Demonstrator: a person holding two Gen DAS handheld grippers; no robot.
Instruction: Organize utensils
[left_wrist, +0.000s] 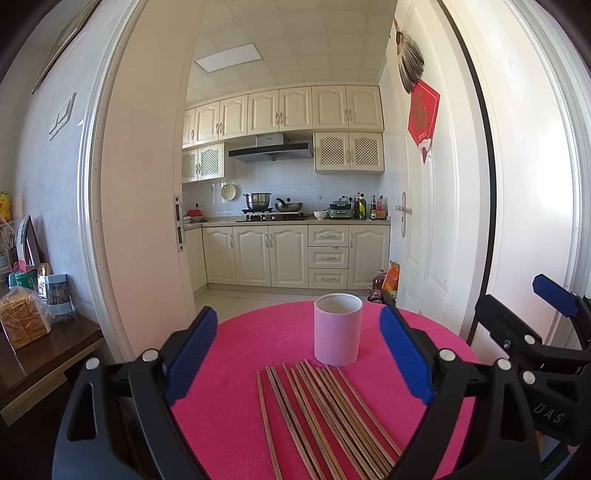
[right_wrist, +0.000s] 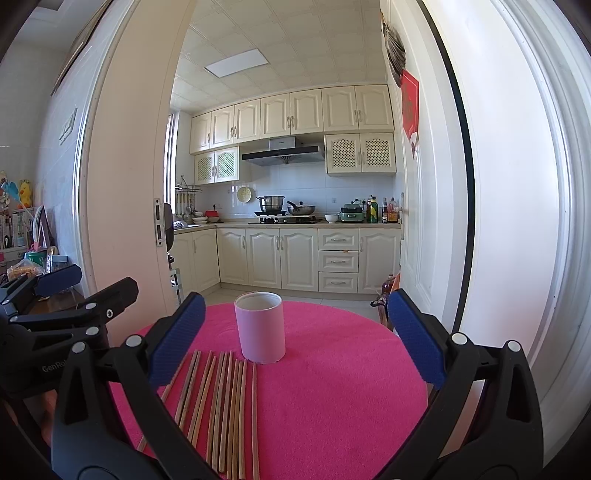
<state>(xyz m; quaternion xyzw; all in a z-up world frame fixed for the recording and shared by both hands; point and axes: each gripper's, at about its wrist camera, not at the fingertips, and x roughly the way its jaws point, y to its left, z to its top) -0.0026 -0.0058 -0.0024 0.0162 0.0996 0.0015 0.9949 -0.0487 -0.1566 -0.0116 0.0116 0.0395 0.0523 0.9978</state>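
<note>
Both grippers hang wide open and empty above the desk: left gripper (left_wrist: 299, 354), right gripper (right_wrist: 295, 339). Wooden chopsticks (left_wrist: 325, 413) lie fanned on the pink desk cover (left_wrist: 236, 424), their far tips just short of the upright pink cup (left_wrist: 338, 330). They look light, stiff and thin, likely to roll; pinching one mid-shaft seems safest.

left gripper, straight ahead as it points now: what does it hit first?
Likely the pink cup, standing upright just right of centre between the open left gripper fingers. The chopsticks lie lower, on the mat. Depth is uncertain.
</note>
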